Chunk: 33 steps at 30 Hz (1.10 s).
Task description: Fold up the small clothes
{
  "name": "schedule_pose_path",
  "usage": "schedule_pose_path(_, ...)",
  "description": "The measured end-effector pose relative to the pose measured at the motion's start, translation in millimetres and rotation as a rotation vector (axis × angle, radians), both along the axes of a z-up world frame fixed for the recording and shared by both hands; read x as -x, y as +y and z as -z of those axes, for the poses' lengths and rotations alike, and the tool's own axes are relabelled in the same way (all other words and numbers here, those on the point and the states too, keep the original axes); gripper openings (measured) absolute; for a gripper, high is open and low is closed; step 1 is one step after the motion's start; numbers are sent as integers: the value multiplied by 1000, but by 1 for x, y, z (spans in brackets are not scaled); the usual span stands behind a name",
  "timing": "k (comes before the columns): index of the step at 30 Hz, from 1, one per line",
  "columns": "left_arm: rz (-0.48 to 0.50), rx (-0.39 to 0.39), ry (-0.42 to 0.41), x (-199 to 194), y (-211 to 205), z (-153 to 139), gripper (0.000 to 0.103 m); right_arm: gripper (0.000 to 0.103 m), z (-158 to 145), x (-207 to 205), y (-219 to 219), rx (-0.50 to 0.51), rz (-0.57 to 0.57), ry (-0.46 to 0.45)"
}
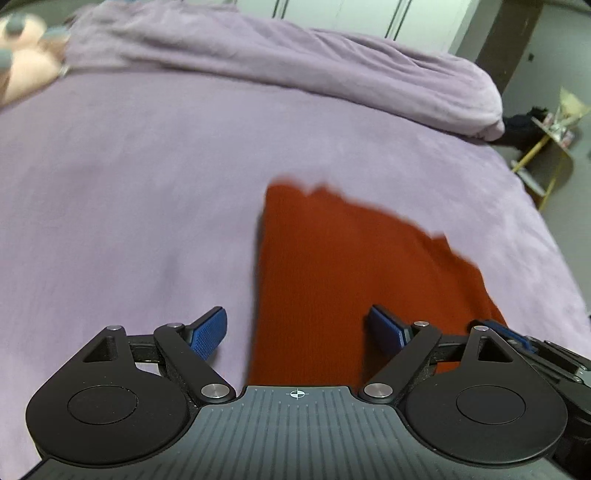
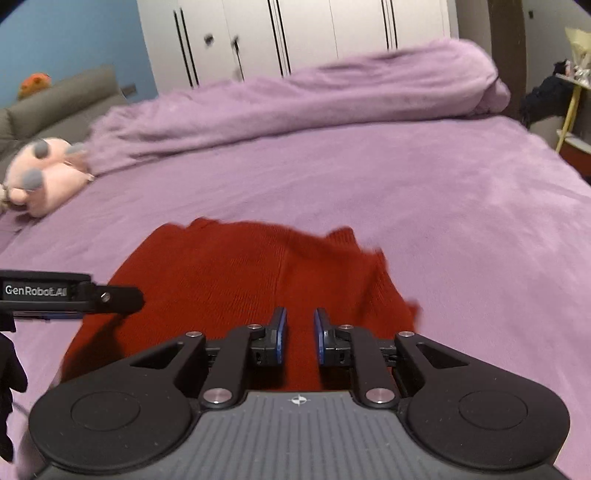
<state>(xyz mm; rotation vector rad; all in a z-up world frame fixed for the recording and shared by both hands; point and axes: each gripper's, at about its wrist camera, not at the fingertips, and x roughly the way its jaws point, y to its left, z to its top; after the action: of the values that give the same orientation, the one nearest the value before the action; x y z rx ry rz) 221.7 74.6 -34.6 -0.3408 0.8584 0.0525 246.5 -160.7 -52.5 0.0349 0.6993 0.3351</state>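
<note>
A bed (image 2: pixel 461 192) carries a purple sheet, with a bunched purple duvet (image 2: pixel 332 99) along its far side. A pink plush toy (image 2: pixel 40 177) lies at the far left beside a grey headboard (image 2: pixel 62 99). White wardrobe doors (image 2: pixel 303 33) stand behind; a yellow-legged side table (image 1: pixel 546 147) stands right.

A knitted garment (image 2: pixel 236 291) lies flat on the bedsheet (image 2: pixel 461 229), directly before both grippers; the left gripper (image 1: pixel 295 332) hangs over the garment's left edge, the right gripper (image 2: pixel 299 336) over its near middle — the left one to its left; behind the garment a bunched duvet (image 2: pixel 314 107) runs across the bed; a plush toy (image 2: pixel 40 173) sits far left; wardrobe doors (image 2: pixel 295 33) stand behind; a side table (image 1: pixel 546 147) lies off the bed's right.
</note>
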Motion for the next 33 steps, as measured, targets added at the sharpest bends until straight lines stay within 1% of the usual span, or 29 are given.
schedule_pose_path(1,-9,30,-14,21,2,3,89,22,-1,17,-9,2,-7,1)
schedule_pose_path(2,-16,44,-4,37,3,6,90,27,0,31,-17,1,-3,17)
schedule_pose_path(3,-12,46,24,49,2,10,89,33,3,44,-26,-13,14,35)
schedule_pose_path(5,1,18,101,71,-3,25,89,34,7,63,-38,-21,17,91)
schedule_pose_path(6,15,3,110,81,-5,31,89,34,7,71,-40,-14,22,94)
schedule_pose_path(7,29,-30,103,88,-9,31,88,34,7,78,-40,7,21,102)
schedule_pose_path(8,47,-100,111,94,-17,27,83,35,5,84,-37,39,18,112)
schedule_pose_path(9,61,-157,128,97,-23,24,82,40,4,88,-33,82,15,138)
schedule_pose_path(10,74,-195,146,101,-28,21,82,41,4,89,-30,119,18,186)
schedule_pose_path(11,90,-206,159,106,-32,16,83,41,6,93,-29,127,32,235)
schedule_pose_path(12,96,-199,164,111,-33,11,85,48,6,98,-32,104,44,263)
schedule_pose_path(13,94,-184,162,117,-33,7,91,65,5,105,-34,83,45,276)
schedule_pose_path(14,84,-162,157,125,-33,2,95,74,4,113,-34,73,45,289)
schedule_pose_path(15,75,-144,156,129,-33,0,95,84,4,121,-34,75,44,296)
schedule_pose_path(17,66,-129,172,137,-34,-6,95,88,1,135,-30,91,25,302)
schedule_pose_path(19,70,-160,196,141,-41,-9,95,99,-4,144,-27,118,18,315)
schedule_pose_path(23,83,-304,219,136,-54,-19,96,99,-22,149,-22,113,30,301)
schedule_pose_path(25,79,-343,218,134,-57,-27,96,99,-33,146,-14,168,67,300)
schedule_pose_path(26,77,-349,212,134,-57,-32,97,99,-36,147,-9,193,73,295)
schedule_pose_path(28,89,-324,193,133,-55,-41,97,99,-44,141,2,231,44,296)
schedule_pose_path(31,114,-289,171,133,-54,-53,97,99,-52,136,12,225,29,291)
schedule_pose_path(32,114,-286,167,132,-55,-55,97,99,-55,135,14,223,40,295)
schedule_pose_path(33,102,-300,170,129,-56,-56,97,99,-56,132,16,228,55,307)
